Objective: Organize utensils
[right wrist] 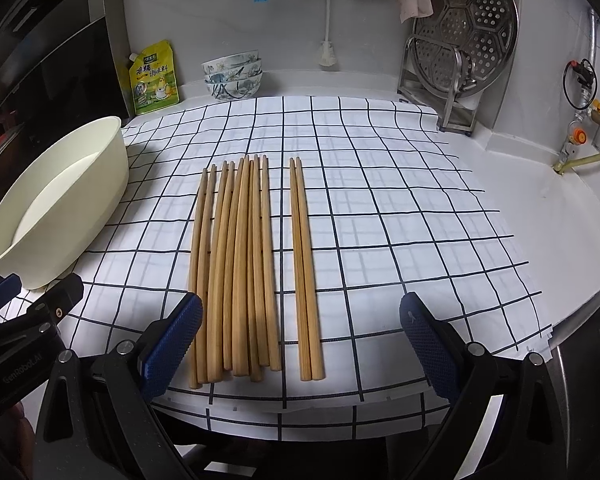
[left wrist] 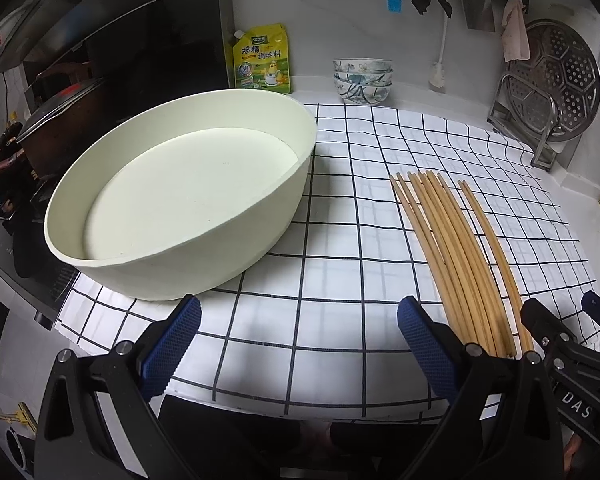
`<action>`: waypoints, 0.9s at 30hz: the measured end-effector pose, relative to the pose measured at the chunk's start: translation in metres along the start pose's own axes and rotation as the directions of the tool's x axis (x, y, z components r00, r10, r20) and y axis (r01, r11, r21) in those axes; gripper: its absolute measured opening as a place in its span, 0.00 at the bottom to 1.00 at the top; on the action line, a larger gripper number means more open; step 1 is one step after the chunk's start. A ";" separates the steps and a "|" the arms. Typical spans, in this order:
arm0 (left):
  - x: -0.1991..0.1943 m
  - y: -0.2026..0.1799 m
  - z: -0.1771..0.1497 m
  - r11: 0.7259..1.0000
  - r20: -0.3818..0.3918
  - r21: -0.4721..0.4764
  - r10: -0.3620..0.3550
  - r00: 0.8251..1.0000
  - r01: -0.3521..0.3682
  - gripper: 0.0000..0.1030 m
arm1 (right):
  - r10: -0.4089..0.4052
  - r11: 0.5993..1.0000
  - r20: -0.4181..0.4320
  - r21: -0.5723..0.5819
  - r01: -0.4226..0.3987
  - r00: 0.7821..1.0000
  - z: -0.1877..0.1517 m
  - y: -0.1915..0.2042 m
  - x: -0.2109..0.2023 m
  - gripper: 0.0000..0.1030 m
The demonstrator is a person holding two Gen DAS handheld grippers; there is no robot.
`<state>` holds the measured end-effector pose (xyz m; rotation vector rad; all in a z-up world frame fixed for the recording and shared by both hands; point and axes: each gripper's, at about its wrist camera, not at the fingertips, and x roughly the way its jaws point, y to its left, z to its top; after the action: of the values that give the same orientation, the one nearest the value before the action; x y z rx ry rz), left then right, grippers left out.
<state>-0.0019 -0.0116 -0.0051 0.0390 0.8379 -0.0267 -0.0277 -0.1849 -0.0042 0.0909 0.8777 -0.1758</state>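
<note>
The chopsticks (right wrist: 244, 264) lie flat on the checked cloth (right wrist: 400, 208), thin tips toward 12 o'clock, butt ends near the front edge. Most form a tight bundle; one pair (right wrist: 305, 268) lies just beside it at 3 o'clock, apart from the rest, probably sorted out as a match. The bowl (left wrist: 172, 200) stands empty on the cloth at 9 o'clock of the bundle, likely the place the sticks are meant to go.

The right gripper (right wrist: 300, 344) hovers over the butt ends with jaws spread wide and nothing between the pads; the bundle's ends and the pair both fall inside the gap, a fair line-up for picking from the thick ends. The left gripper (left wrist: 300, 348) is also spread and empty, over bare cloth between bowl and chopsticks, near enough to steady the bowl or receive a stick. No stick is lifted yet, so sorting looks barely begun.
</note>
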 end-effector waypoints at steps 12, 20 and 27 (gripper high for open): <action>0.027 -0.032 0.008 0.999 -0.075 0.015 -0.040 0.996 0.041 0.94 | 0.027 0.998 -0.037 0.061 -0.025 0.999 0.020 -0.050 0.029 0.92; 0.049 -0.052 0.019 0.998 -0.115 0.030 -0.044 0.992 0.048 0.94 | 0.016 1.000 -0.126 -0.010 -0.018 0.992 0.030 -0.053 0.065 0.92; 0.068 -0.058 0.021 0.997 -0.182 -0.001 -0.071 0.981 0.072 0.94 | 0.011 0.999 -0.159 -0.036 -0.017 0.987 0.034 -0.053 0.082 0.92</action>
<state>0.0572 -0.0712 -0.0428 0.0168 1.0223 -0.0944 0.0396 -0.2511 -0.0460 0.0776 1.0389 -0.1402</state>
